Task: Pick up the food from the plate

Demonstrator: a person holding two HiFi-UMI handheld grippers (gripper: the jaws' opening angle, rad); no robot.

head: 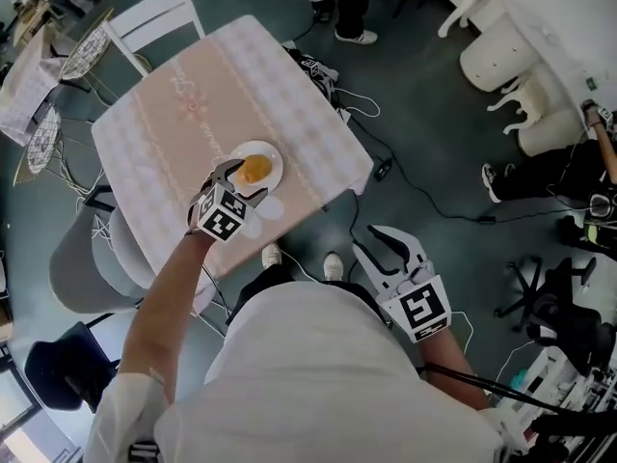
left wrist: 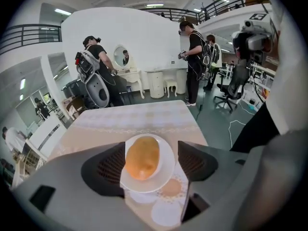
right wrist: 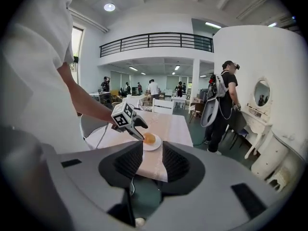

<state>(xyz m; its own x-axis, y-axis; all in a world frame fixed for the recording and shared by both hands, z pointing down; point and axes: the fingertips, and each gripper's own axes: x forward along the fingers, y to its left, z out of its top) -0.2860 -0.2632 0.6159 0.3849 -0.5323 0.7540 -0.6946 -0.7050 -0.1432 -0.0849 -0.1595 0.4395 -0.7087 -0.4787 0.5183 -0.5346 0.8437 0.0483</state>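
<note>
1. Currently, the approach step looks all but done: the left gripper [head: 243, 183] hangs over the near edge of the table [head: 174, 114], its jaws spread wide on either side of the food [head: 254, 170].
2. Seen from the left gripper view, the food [left wrist: 142, 157], an orange-brown oval lump, lies on the white plate [left wrist: 167, 171]. It sits between the ribbed pads [left wrist: 109, 166], which do not appear to press on it, so nothing is held yet.
3. Next, by this reading, the left gripper needs to settle a little lower around the lump. The jaws must then close across its short width and lift straight up, leaving the plate behind.
4. Care is called for: the plate's rim lies under both pads, and a low or skewed close could catch it or tip it.
5. Meanwhile the right gripper [head: 390, 251] is held off the table at the person's side. Its jaws stand a modest way apart with nothing between them.
6. Writing: faint pink script runs along the tablecloth [head: 190, 95] but cannot be read. The gripper cubes carry only black-and-white square markers, and no brand or label is legible.
</note>
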